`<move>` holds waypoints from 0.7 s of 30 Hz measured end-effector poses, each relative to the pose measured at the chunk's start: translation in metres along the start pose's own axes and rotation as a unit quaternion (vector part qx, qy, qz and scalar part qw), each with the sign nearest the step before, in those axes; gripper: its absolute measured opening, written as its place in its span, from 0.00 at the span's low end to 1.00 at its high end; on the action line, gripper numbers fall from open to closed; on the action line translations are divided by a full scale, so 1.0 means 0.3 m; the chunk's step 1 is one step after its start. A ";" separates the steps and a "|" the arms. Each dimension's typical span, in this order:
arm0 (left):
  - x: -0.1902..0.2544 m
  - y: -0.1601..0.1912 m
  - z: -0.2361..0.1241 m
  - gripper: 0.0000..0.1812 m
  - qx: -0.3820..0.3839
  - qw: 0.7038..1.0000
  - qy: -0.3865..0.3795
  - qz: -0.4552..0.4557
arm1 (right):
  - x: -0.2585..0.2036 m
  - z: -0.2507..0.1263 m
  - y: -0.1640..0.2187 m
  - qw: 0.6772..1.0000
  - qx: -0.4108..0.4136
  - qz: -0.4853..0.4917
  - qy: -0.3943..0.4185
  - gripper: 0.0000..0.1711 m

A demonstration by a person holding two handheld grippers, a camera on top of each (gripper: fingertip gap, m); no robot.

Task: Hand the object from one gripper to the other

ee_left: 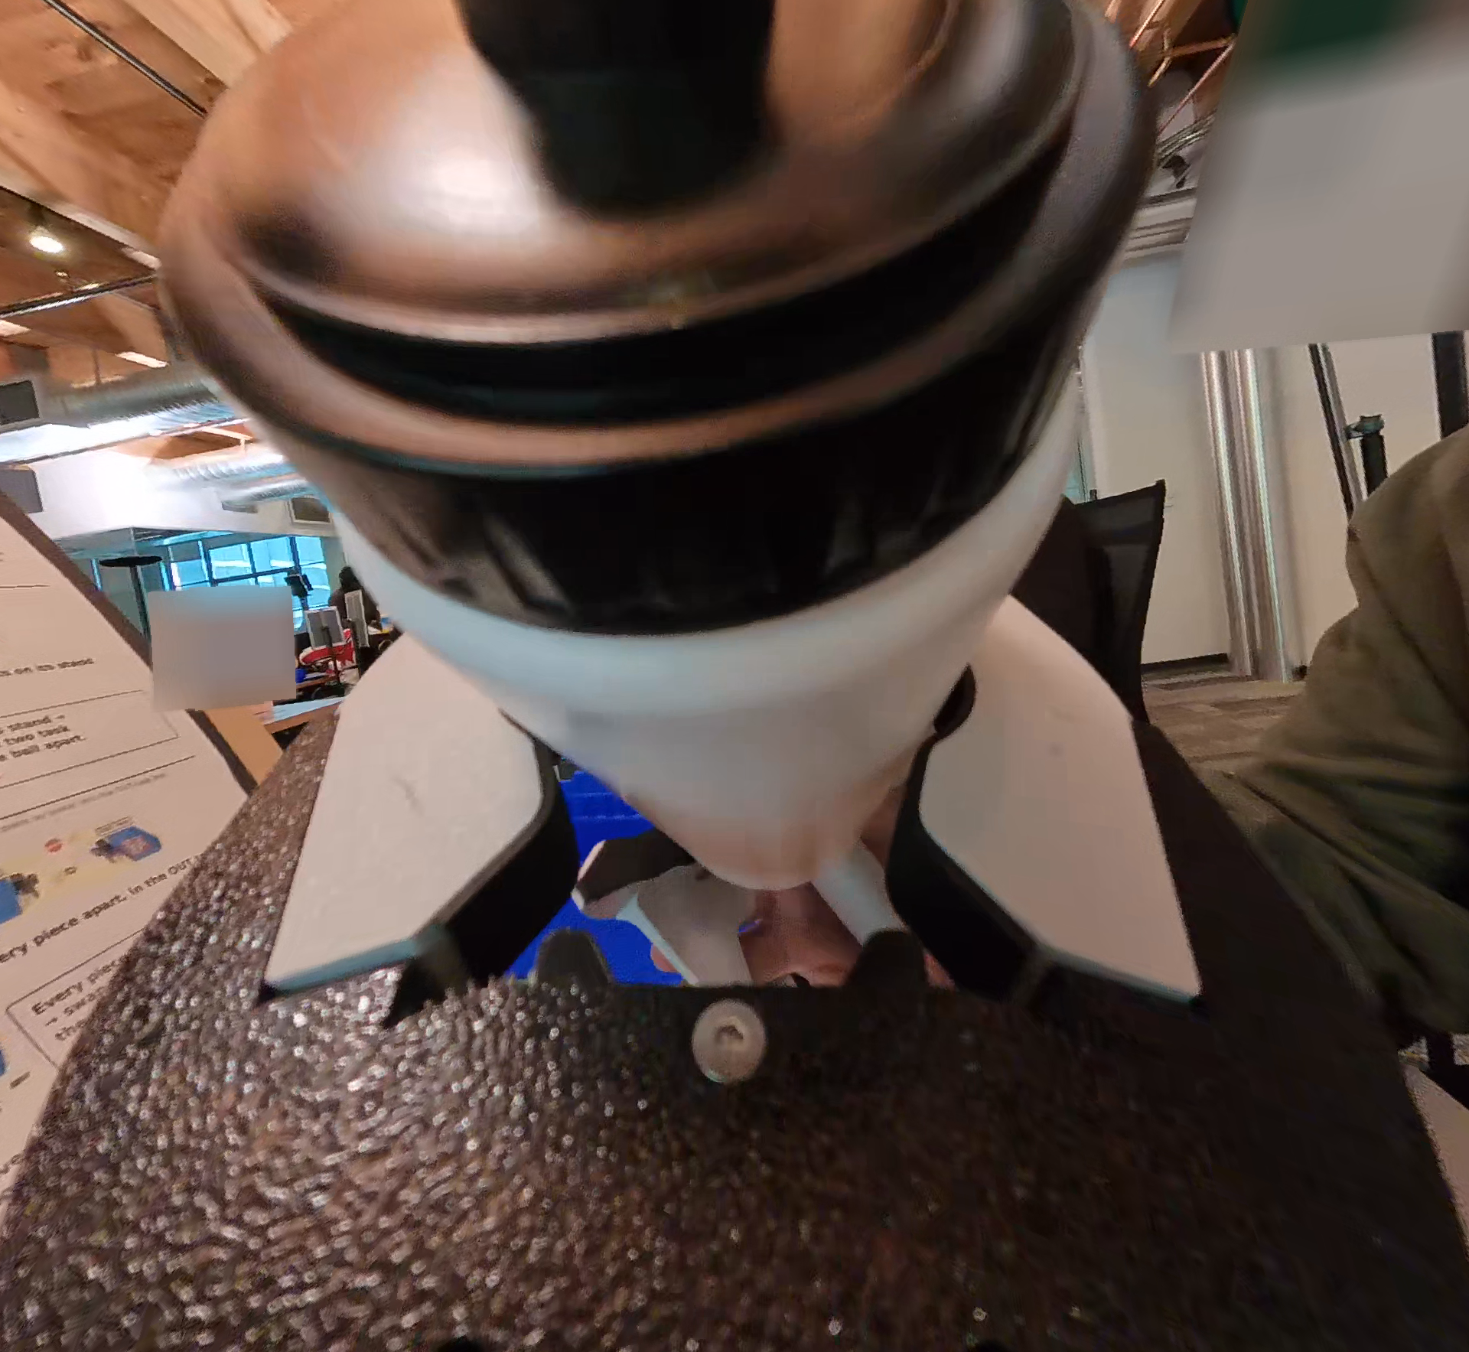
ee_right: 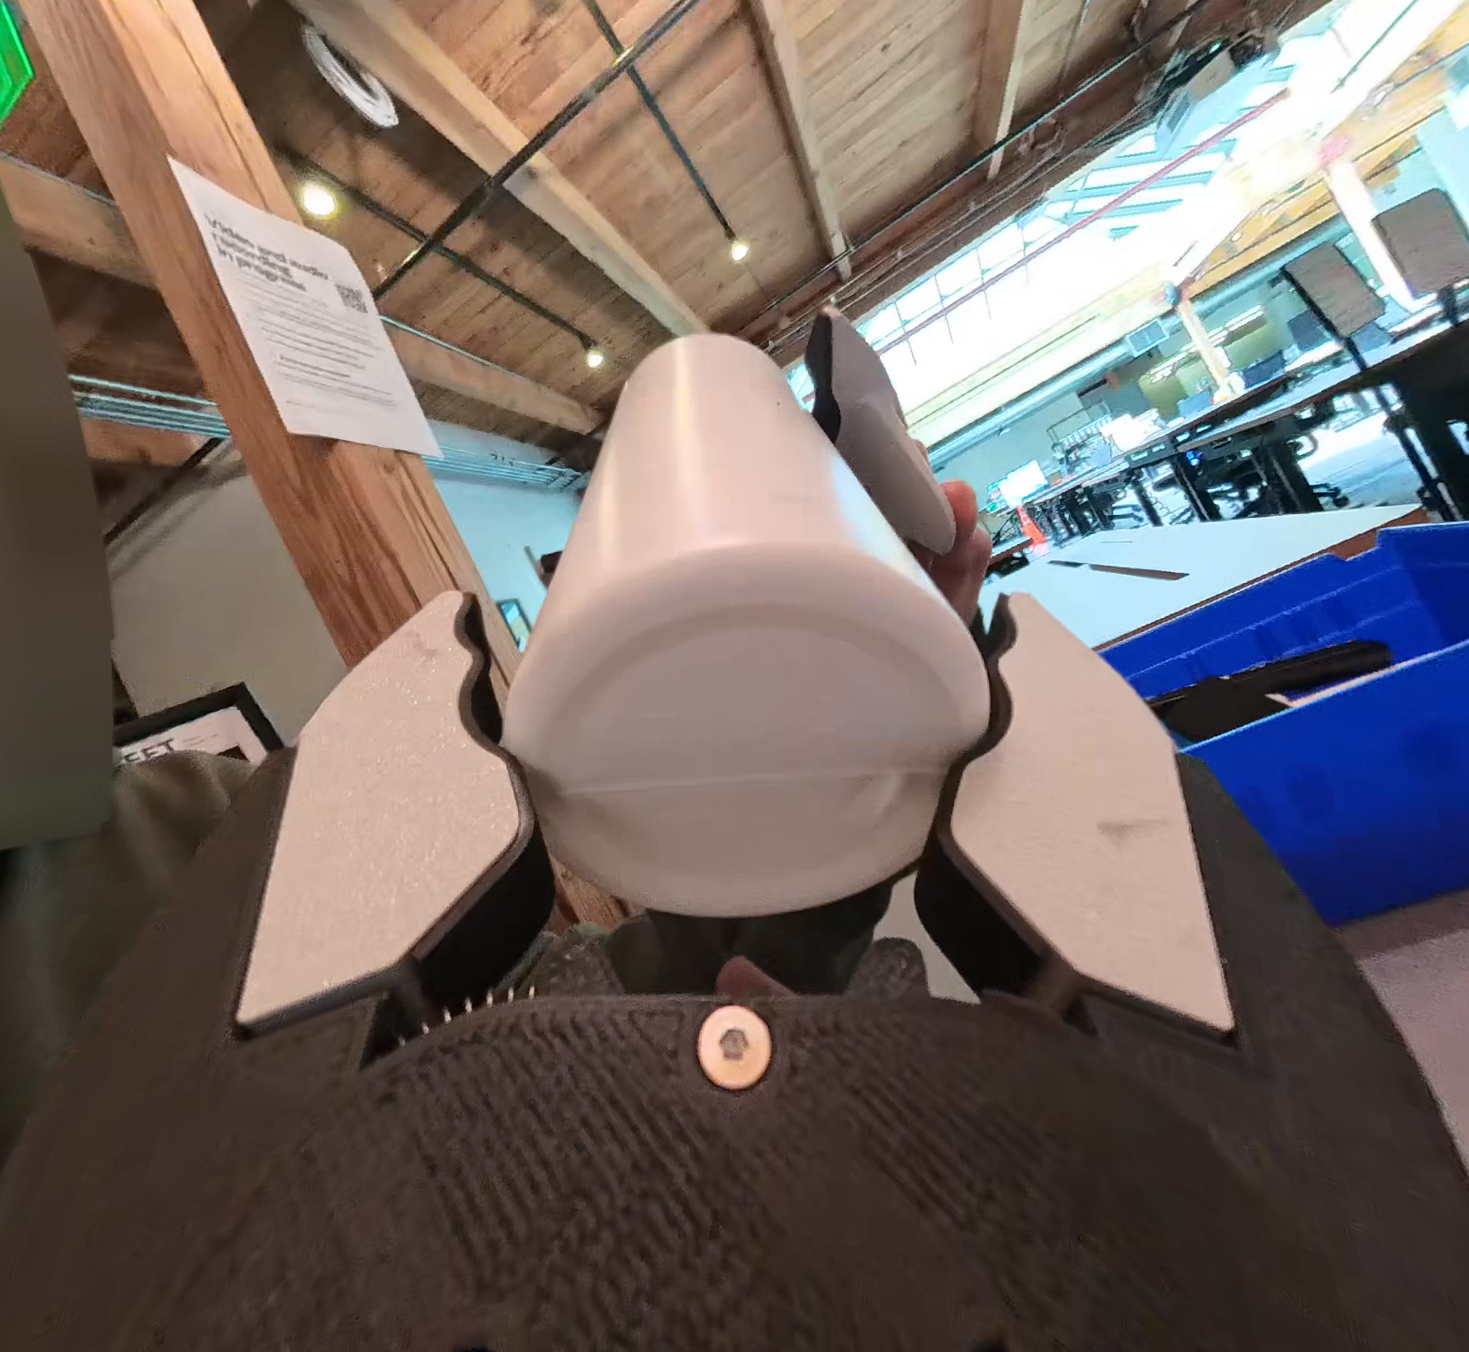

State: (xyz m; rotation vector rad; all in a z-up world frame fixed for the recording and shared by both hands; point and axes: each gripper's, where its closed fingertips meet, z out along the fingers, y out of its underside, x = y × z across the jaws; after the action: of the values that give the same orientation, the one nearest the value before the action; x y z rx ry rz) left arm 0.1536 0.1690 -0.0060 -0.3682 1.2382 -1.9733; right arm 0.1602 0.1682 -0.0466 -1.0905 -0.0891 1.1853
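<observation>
In the right wrist view, the jaws of our right gripper [ee_right: 743,686] are spread fairly wide and press on both sides of the base end of a white bottle [ee_right: 715,598], its flat bottom facing the camera at mid-frame. The bottle runs away from us, tilted toward the upper centre. Just beyond it, to the upper right, we see one finger of the other gripper [ee_right: 882,431] against the bottle's side, with part of a hand [ee_right: 966,543] beside it. A blue bin [ee_right: 1351,781] sits at the right edge, with a white tabletop [ee_right: 1192,566] behind it.

In the left wrist view, the jaws of our left gripper [ee_left: 727,749] flank the bottle's white body [ee_left: 715,718]; we cannot tell whether they actually grip it. Its black-and-metal cap end [ee_left: 636,280] fills the upper middle, blurred. An olive sleeve [ee_left: 1367,757] lies at the right edge, a printed sheet [ee_left: 71,797] at the left.
</observation>
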 end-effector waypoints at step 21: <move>-0.108 0.067 -0.041 0.54 -0.103 0.987 -0.118 0.022 | 0.110 -0.051 -0.023 0.992 0.013 0.122 0.038 0.68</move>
State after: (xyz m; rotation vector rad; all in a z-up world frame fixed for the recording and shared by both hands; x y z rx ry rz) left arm 0.1770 0.1959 -0.0246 -0.6537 1.2868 -1.7116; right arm 0.1882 0.1842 -0.0648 -1.1460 0.1208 1.3567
